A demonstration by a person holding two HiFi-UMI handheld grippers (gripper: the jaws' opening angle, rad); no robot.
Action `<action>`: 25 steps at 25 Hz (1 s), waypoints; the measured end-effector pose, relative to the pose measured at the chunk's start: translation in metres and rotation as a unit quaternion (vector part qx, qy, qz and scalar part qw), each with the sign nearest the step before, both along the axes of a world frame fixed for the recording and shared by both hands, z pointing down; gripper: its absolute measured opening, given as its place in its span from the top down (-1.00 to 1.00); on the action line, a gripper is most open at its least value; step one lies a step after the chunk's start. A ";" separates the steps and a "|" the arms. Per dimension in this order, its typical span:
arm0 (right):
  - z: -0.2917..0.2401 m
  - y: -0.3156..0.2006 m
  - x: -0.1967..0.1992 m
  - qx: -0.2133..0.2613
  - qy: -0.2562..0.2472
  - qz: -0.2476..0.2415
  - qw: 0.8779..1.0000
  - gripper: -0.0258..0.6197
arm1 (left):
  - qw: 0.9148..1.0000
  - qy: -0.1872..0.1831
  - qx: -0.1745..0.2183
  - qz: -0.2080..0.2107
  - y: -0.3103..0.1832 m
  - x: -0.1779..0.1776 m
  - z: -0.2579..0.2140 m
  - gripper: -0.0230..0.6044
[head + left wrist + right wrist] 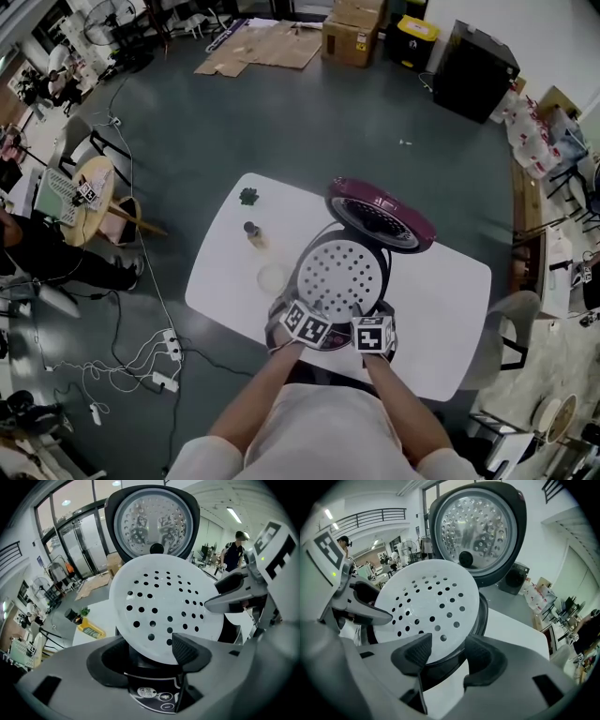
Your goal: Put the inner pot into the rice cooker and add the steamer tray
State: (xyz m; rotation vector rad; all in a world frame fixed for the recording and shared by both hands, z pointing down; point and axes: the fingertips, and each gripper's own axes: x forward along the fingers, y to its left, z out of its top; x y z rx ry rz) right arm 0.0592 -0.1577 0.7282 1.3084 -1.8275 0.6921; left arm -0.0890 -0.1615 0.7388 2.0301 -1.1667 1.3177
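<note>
The steamer tray (164, 606) lies over the mouth of the rice cooker (150, 693), just ahead of both grippers. Its near rim reaches back into each pair of jaws. The left gripper (145, 651) is released: one pad overlaps the rim, while the other jaw stands well clear of it. The right gripper (446, 653) is released too, with the tray's edge in the gap and the outer pad apart from it.

Both grippers sit side by side at the tray's near edge, angled steeply down. That probably let them carry the wide, thin disc level and set it down square on the opening. The lid (478, 531) stands upright beyond the tray, out of the way. A dark rim shows under the tray, but I cannot tell whether it is the inner pot. The tray looks placed, and the cooker stands on the desk (441, 309).
</note>
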 end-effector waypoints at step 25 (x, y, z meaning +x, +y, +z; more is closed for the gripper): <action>-0.050 0.009 -0.004 0.079 0.014 0.032 0.996 0.04 | 0.991 0.070 0.078 0.083 -0.009 -0.011 -0.045 -0.45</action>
